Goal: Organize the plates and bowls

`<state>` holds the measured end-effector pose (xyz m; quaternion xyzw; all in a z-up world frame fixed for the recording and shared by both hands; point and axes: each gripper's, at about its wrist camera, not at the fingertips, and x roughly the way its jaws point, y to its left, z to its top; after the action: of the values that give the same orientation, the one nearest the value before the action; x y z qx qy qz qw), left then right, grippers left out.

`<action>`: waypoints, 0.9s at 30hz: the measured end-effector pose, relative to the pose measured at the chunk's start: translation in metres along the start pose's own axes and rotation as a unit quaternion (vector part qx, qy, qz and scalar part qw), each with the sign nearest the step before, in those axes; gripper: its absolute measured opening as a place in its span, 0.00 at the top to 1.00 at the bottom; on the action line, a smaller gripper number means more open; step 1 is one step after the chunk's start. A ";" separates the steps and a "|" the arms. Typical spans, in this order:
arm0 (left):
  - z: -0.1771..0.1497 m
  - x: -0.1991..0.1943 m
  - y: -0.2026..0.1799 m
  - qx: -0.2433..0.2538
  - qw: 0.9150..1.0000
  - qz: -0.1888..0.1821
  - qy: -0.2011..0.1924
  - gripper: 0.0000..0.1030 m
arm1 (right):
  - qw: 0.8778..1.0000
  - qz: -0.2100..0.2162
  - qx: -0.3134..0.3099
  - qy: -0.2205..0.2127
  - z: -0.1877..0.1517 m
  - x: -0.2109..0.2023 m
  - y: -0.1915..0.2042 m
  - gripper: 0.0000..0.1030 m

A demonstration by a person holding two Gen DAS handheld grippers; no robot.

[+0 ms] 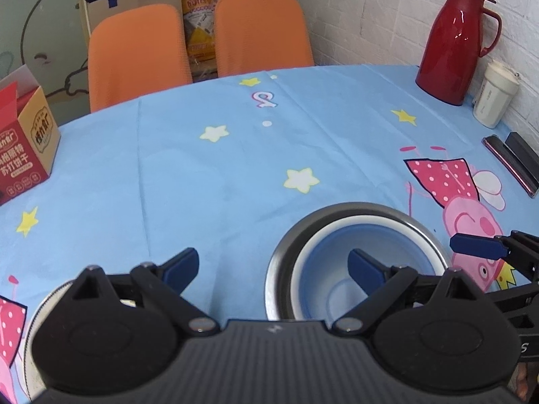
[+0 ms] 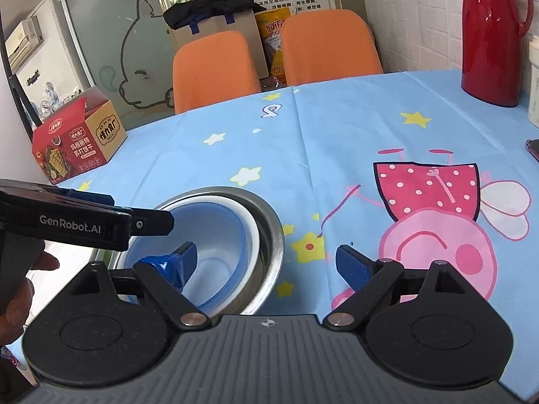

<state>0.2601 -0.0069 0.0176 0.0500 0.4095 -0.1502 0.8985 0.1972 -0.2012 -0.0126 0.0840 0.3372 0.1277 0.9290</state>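
A blue bowl (image 1: 363,262) sits nested in a white bowl (image 1: 350,224), which sits in a steel bowl (image 1: 279,266) on the blue cartoon tablecloth. My left gripper (image 1: 273,266) is open and empty, its right finger over the blue bowl. A plate rim (image 1: 37,316) shows at lower left under it. In the right wrist view the stack shows as blue bowl (image 2: 215,235) inside the steel bowl (image 2: 269,229). My right gripper (image 2: 266,262) is open and empty, its left finger over the bowls. The left gripper's finger (image 2: 151,224) reaches over the stack.
A red thermos (image 1: 451,43) and a white cup (image 1: 493,96) stand at the far right by the wall. A phone (image 1: 508,165) lies near the right edge. A red cracker box (image 1: 25,144) stands at the left. Two orange chairs (image 1: 198,43) stand behind the table.
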 end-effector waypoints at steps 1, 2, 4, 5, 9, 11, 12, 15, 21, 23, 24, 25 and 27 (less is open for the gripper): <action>0.001 0.002 0.000 0.000 1.000 -0.002 0.002 0.08 | 1.000 -0.001 0.000 0.002 0.000 0.002 0.000 0.26; 0.002 0.004 0.000 0.002 1.000 -0.003 0.005 0.08 | 1.000 0.000 0.001 0.004 0.000 0.003 0.000 0.26; 0.004 0.009 0.001 0.007 1.000 -0.005 0.013 0.08 | 1.000 0.001 0.002 0.007 0.000 0.006 0.000 0.26; 0.005 0.011 0.000 0.010 1.000 -0.006 0.018 0.08 | 1.000 0.001 0.002 0.009 0.000 0.007 0.000 0.26; 0.007 0.019 -0.001 0.020 0.999 -0.007 0.030 0.08 | 1.000 0.000 0.006 0.013 -0.001 0.011 0.000 0.26; 0.008 0.022 0.001 0.021 0.999 -0.010 0.035 0.08 | 1.000 0.001 0.010 0.016 -0.001 0.013 0.000 0.26; 0.009 0.023 0.001 0.020 0.999 -0.013 0.037 0.08 | 1.000 0.002 0.009 0.017 -0.001 0.014 0.000 0.26; 0.011 0.030 0.001 0.021 0.998 -0.031 0.050 0.08 | 1.000 0.000 0.009 0.023 -0.002 0.017 0.002 0.26; 0.016 0.041 0.002 0.037 0.993 -0.086 0.078 0.08 | 0.999 0.001 0.011 0.030 -0.006 0.018 0.008 0.26; 0.016 0.044 0.001 0.042 0.992 -0.087 0.086 0.08 | 0.999 0.001 0.008 0.033 -0.008 0.020 0.011 0.26; 0.015 0.045 0.001 0.045 0.991 -0.088 0.089 0.08 | 1.000 -0.001 0.003 0.031 -0.009 0.019 0.013 0.26; 0.015 0.045 0.000 0.048 0.991 -0.090 0.090 0.08 | 1.000 -0.002 0.000 0.030 -0.010 0.019 0.014 0.26; 0.013 0.047 0.000 0.049 0.989 -0.098 0.094 0.08 | 1.000 0.001 0.004 0.027 -0.013 0.017 0.014 0.26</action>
<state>0.2981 -0.0203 -0.0093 0.0676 0.4875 -0.2525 0.8331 0.1992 -0.1821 -0.0291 0.0842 0.3624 0.1293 0.9192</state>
